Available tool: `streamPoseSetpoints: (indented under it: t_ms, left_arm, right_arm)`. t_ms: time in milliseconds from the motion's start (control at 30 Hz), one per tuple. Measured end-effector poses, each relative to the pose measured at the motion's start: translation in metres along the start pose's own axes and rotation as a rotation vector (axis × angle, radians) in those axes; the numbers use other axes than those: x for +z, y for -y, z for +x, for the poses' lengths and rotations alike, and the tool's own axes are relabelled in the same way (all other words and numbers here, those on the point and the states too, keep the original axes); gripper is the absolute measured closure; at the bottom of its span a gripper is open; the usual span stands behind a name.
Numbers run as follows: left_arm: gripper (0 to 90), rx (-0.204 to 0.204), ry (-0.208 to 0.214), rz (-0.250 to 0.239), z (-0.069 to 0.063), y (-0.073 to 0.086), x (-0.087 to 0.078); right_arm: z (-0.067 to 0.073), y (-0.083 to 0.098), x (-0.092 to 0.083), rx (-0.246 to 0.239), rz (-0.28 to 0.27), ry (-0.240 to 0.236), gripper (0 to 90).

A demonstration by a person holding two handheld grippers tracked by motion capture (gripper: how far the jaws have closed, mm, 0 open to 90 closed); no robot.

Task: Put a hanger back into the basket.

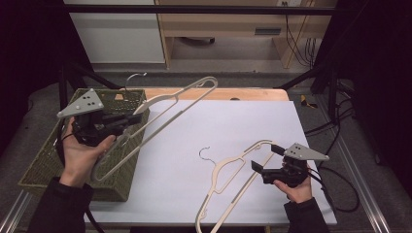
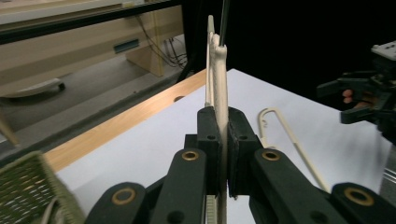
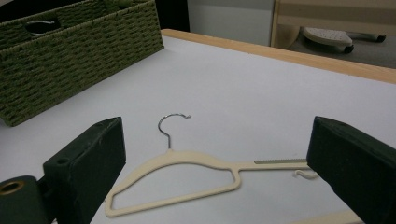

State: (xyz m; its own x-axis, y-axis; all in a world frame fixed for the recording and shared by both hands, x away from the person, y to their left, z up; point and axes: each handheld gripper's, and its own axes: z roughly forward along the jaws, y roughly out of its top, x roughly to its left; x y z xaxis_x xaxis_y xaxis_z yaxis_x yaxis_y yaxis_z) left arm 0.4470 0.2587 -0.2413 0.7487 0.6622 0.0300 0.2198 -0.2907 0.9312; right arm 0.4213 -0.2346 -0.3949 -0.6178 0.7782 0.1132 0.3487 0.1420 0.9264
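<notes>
Now, left gripper [image 1: 130,120] pinching raised hanger [image 1: 167,114], right gripper [image 1: 265,158] spread beside flat hanger [image 1: 228,174].

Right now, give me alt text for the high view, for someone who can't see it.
The left gripper, shut, lifts a cream hanger above a green wicker basket. The right gripper rests open beside a second cream hanger lying flat on the white table.
</notes>
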Motion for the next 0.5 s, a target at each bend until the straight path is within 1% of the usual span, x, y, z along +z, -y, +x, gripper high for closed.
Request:
streamPoseSetpoints:
  t_ms: [133, 167, 200, 333, 367, 433, 467, 500]
  left_arm:
    - [85.5, 0.005, -0.034, 0.011, 0.019, 0.004, -0.010]
    - [85.5, 0.006, -0.044, 0.012, 0.023, 0.005, -0.013]
    - [85.5, 0.009, -0.058, 0.017, 0.028, 0.006, -0.015]
    - [85.4, 0.000, -0.103, 0.037, 0.048, 0.015, -0.026]
    - [85.4, 0.013, -0.115, 0.036, 0.053, 0.017, -0.028]
    - [85.4, 0.022, -0.129, 0.041, 0.060, 0.021, -0.033]
    - [85.4, 0.035, -0.136, 0.042, 0.064, 0.024, -0.035]
    - [85.4, 0.032, -0.140, 0.042, 0.067, 0.027, -0.038]
  right_arm:
    - [0.000, 0.001, 0.002, 0.003, 0.006, 0.001, 5.1]
    - [0.000, 0.001, 0.002, -0.005, 0.010, -0.001, 5.0]
    - [0.000, 0.001, 0.002, -0.002, 0.012, 0.001, 4.9]
    - [-0.001, 0.002, 0.003, -0.001, 0.013, 0.000, 4.8]
    - [-0.001, 0.002, 0.003, -0.001, 0.014, 0.002, 4.8]
    - [-0.001, 0.002, 0.003, 0.000, 0.015, 0.003, 4.7]
    - [-0.001, 0.002, 0.003, -0.002, 0.017, 0.003, 4.7]
    - [-0.001, 0.002, 0.003, -0.004, 0.017, 0.002, 4.6]
